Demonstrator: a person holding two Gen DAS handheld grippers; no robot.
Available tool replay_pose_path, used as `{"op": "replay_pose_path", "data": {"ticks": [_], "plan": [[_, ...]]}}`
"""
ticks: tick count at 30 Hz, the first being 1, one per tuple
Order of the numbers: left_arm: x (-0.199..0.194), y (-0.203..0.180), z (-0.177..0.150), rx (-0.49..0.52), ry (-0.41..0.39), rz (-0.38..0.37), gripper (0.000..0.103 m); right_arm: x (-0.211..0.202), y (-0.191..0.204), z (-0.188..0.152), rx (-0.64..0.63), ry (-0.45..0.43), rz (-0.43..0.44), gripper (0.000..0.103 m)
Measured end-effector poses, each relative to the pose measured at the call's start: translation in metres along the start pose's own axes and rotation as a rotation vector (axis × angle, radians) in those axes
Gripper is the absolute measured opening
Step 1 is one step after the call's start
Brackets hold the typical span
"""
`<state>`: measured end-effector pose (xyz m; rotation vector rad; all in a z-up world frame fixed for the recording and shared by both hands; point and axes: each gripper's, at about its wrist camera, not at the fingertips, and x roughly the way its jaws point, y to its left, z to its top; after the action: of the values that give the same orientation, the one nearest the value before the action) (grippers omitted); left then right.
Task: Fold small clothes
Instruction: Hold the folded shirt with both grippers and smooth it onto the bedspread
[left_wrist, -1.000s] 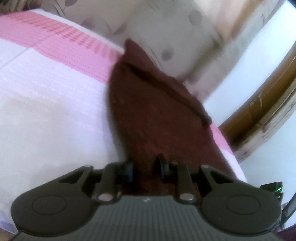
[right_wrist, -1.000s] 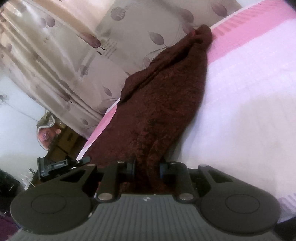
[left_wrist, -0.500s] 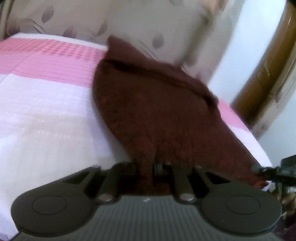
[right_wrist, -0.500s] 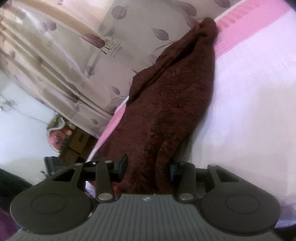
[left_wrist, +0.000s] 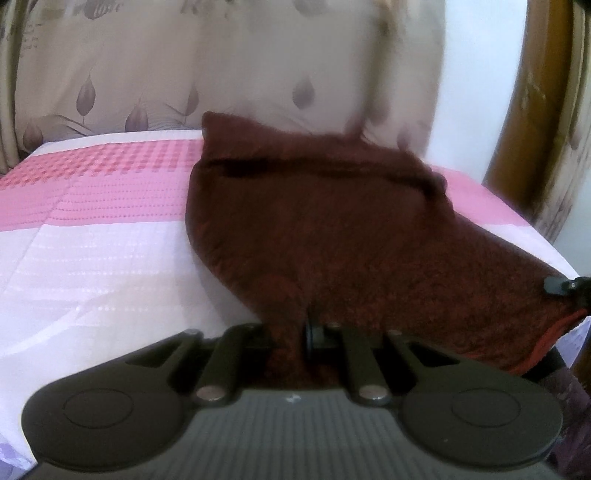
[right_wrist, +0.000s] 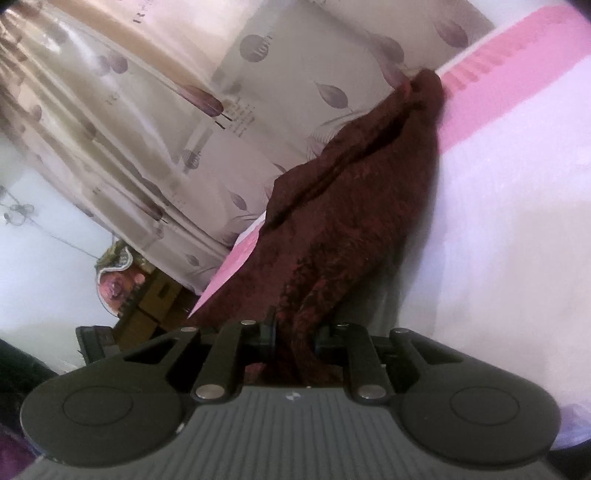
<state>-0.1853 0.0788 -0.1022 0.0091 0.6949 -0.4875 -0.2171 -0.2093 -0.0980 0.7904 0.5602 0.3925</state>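
Dark maroon knitted garment (left_wrist: 332, 236) spread over a pink-and-white bedspread (left_wrist: 92, 251), near the bed's right edge in the left wrist view. Lies with its long axis running from the near end, at the tongs, away to the far end, where a pointed corner reaches the pink checked band just below the leaf-print curtain (left_wrist: 184, 74). Shows a dark fold line across its far part, roughly crosswise to that axis. Fans out wide toward the near right, where a reddish hem sags off the bed edge. Left gripper (left_wrist: 291, 338) pinched nearly closed on the near edge of the cloth, fabric bunched between its fingers. Right gripper (right_wrist: 295, 336) has just been closing, jaws narrowed onto a thick gathered fold of the same cloth, pads pressed against it on both sides. From the right wrist view, appears as a long tapering strip running up and to the right, ending in a crumpled tip (right_wrist: 424, 88) at the curtain. Wooden frame (left_wrist: 524, 110) stands at far right beyond the bed.
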Motion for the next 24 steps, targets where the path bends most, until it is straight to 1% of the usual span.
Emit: {"op": "replay_pose_path", "data": {"ticks": [8,14,24], "plan": [[-0.002,-0.006,0.000,0.025,0.007,0.014,0.011,-0.006,0.000,-0.005,-0.003,0.011,0.003,0.022],[-0.002,-0.008,0.002,0.062,0.013,0.025,0.011,-0.016,-0.003,-0.008,0.000,0.012,0.011,0.022],[-0.003,-0.018,0.003,0.092,0.005,0.045,0.011,-0.028,-0.003,-0.005,-0.016,0.005,0.032,0.022]]}}
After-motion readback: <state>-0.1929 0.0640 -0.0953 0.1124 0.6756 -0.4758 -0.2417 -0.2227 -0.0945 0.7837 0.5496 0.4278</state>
